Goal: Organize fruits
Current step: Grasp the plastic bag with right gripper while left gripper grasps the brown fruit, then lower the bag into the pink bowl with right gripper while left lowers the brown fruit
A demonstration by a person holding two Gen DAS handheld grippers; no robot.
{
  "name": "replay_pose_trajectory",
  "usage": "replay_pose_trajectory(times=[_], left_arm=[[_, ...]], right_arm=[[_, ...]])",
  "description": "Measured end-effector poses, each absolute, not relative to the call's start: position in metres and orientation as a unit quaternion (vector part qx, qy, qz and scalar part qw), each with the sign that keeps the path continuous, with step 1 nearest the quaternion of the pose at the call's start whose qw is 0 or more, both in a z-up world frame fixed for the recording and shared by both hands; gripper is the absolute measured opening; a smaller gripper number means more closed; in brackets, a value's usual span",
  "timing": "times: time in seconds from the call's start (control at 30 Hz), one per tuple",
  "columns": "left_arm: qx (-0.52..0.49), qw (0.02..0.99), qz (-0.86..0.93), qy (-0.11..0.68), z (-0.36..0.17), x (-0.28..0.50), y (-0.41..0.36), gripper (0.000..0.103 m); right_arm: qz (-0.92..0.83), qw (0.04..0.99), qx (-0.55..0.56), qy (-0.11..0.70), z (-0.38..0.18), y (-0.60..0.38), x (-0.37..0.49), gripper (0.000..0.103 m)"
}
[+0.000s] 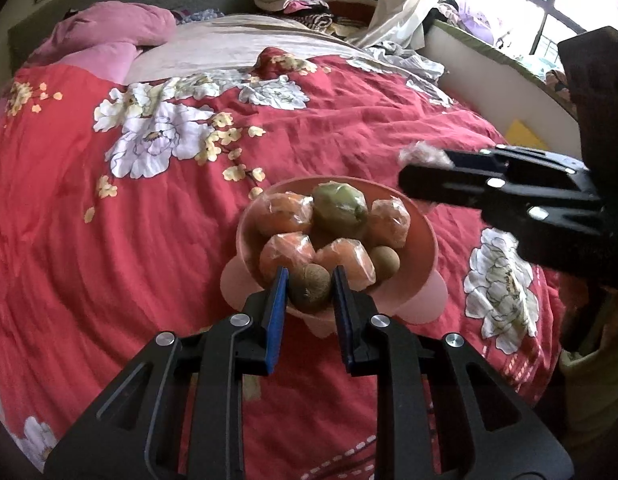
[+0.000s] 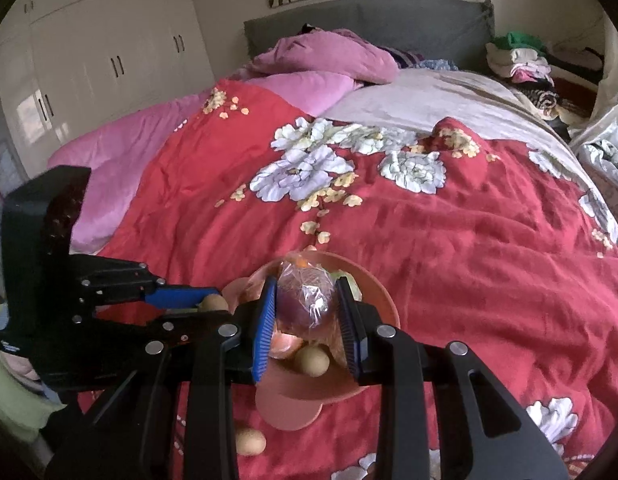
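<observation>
Fruit fills a pink bowl [image 1: 423, 240] that sits on a red quilt [image 1: 349, 128] with white flowers, spread over the bed. Several plastic-wrapped oranges [image 1: 287, 252] lie in it, along with a wrapped green fruit [image 1: 341, 208] at the back and a small brown kiwi [image 1: 385, 262] on the right side.

At the near rim, the left gripper [image 1: 309, 284] has its blue-padded fingers on either side of another brown kiwi [image 1: 311, 290]. The pads sit just beside the fruit, but I cannot tell whether they actually press on it.

Over the bowl, the right gripper [image 2: 307, 312] is clamped on a purplish fruit [image 2: 307, 304] wrapped in crinkled clear plastic, with both blue pads tight against the wrap. That fruit hangs above the bowl's contents, with a pale brown kiwi [image 2: 312, 360] lying below it inside the bowl. From the left camera, the same gripper [image 1: 429, 168] reaches in from the right, and only a scrap of plastic shows at its tip.

One more kiwi [image 2: 251, 442] lies loose on the quilt, outside the bowl and near its scalloped base.

Farther back are a pink blanket [image 2: 329, 56] bunched against the grey headboard [image 2: 389, 20], a pile of folded clothes [image 2: 521, 60], and white cupboards [image 2: 101, 52] along the wall.
</observation>
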State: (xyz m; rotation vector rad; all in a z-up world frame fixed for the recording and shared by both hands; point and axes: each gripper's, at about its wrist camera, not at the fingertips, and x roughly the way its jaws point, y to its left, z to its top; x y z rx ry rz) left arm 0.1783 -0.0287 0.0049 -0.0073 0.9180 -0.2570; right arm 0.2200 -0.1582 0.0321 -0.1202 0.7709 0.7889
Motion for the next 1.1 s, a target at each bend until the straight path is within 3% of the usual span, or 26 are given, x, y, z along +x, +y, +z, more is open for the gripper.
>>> replay_pose_trajectory(times=[1.1], left_arm=[[-0.010, 0.881, -0.126, 0.456, -0.010, 0.199, -0.030, 0.015]], right_arm=[[0.381, 0.832, -0.072, 0.398, -0.002, -0.141, 0.234, 0.029]])
